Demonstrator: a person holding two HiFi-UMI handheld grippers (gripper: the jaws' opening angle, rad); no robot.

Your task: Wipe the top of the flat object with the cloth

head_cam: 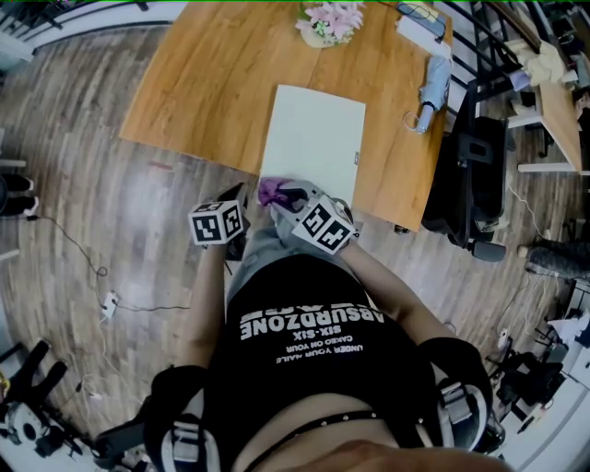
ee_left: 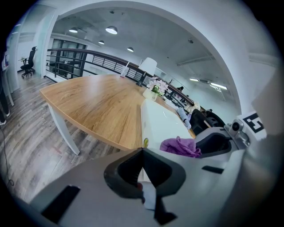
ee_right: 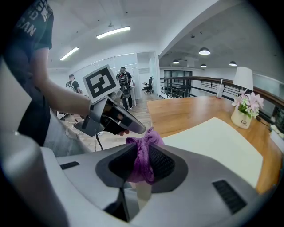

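My right gripper [ee_right: 141, 167] pinches the purple cloth [ee_right: 144, 142] at the near edge of the flat white object [head_cam: 313, 138] on the table [head_cam: 212, 83]. My left gripper [ee_left: 143, 170] is pressed together, empty. I judge the wiping unstarted.

It looked like an open-plan office; a long wooden counter [head_cam: 212, 83] stood on a grey plank floor [head_cam: 111, 203]; a black railing [ee_left: 88, 57] ran behind it; a wheeled office chair [ee_left: 28, 63] sat at a far desk; round lights [ee_left: 111, 30] were set in a bare concrete ceiling; a table lamp [ee_right: 242, 77] and a pot of flowers [head_cam: 329, 23] stood on the counter; cables [head_cam: 64, 249] trailed over the floor; people [ee_right: 124, 84] stood beyond by glass partitions [ee_right: 144, 73].
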